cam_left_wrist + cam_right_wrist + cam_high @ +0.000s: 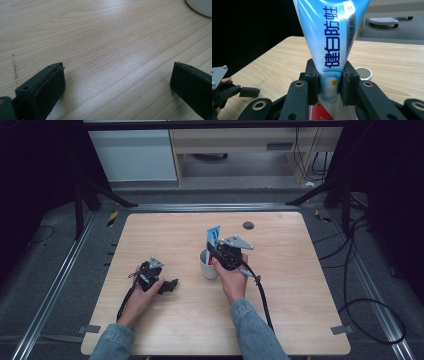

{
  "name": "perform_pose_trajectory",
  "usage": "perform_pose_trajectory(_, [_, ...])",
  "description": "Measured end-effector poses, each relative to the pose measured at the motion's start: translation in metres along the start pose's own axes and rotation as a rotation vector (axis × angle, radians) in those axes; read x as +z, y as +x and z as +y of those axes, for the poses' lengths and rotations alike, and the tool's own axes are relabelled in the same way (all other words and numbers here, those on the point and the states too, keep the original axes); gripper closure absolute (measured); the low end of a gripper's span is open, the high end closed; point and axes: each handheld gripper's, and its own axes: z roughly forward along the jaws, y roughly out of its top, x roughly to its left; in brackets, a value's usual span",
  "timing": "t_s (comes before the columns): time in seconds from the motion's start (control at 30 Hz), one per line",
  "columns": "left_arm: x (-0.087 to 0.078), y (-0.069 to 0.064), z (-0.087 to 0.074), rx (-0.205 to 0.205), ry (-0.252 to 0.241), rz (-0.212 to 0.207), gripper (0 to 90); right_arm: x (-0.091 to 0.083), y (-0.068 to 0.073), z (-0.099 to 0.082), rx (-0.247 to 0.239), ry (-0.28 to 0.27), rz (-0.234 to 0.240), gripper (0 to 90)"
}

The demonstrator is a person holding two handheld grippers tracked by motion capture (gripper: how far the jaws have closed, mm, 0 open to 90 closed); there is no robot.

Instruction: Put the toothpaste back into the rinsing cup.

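**Toothpaste tube held over the cup**

The right hand-held gripper (329, 86) pinches a blue toothpaste tube (332, 37) upright above the white cup (208, 265) mid-bench (150, 235); lowering it straight in looks next. The left hand-held gripper (117, 82) rests on the wood nearby, jaws spread and empty, forearm flat.

A pale wooden surface (280, 310) with rounded corners. A white cup (207, 265) stands on it near the middle, and a small dark round disc (248, 225) sits near its far edge.
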Motion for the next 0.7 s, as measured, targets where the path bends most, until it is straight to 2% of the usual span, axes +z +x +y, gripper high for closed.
perform_pose_trajectory(0.7, [0.000, 0.000, 0.000, 0.000, 0.000, 0.000, 0.0, 0.000, -0.013, 0.002, 0.038, 0.018, 0.007, 70.5])
